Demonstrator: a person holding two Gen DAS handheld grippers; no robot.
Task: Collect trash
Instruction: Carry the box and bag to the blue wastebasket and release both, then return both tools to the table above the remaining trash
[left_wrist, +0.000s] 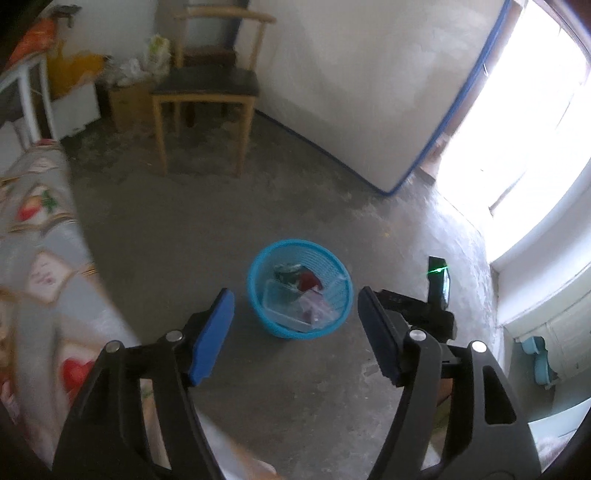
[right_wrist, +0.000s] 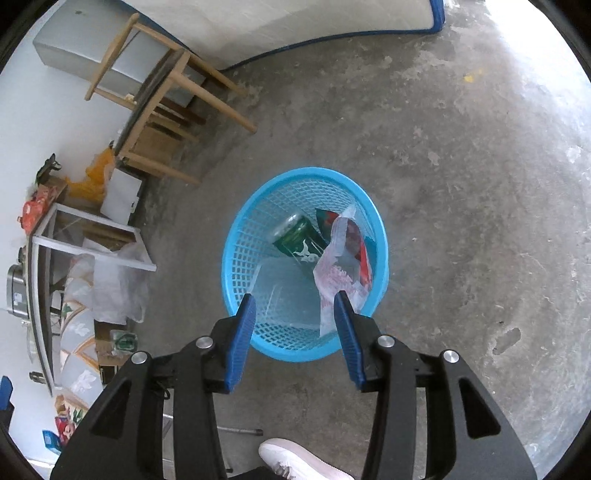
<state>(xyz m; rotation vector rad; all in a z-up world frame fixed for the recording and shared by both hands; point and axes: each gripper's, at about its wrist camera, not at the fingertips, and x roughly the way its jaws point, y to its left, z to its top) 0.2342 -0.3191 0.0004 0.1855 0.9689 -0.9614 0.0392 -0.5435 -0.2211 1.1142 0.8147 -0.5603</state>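
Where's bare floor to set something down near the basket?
Bare concrete lies between the blue basket and the white wall, and right of the basket. Crowded: the left side, around the wooden chair and the plastic bags. Both grippers' jaws are open.

Both tongs, left (left_wrist: 295, 325) and right (right_wrist: 295, 334), agape, empty.

Left wrist: I look down at an angle, farther from the blue basket (left_wrist: 299, 290)
Right wrist: near, almost straight down
Shared: basket (right_wrist: 304, 266), chair (left_wrist: 207, 88)
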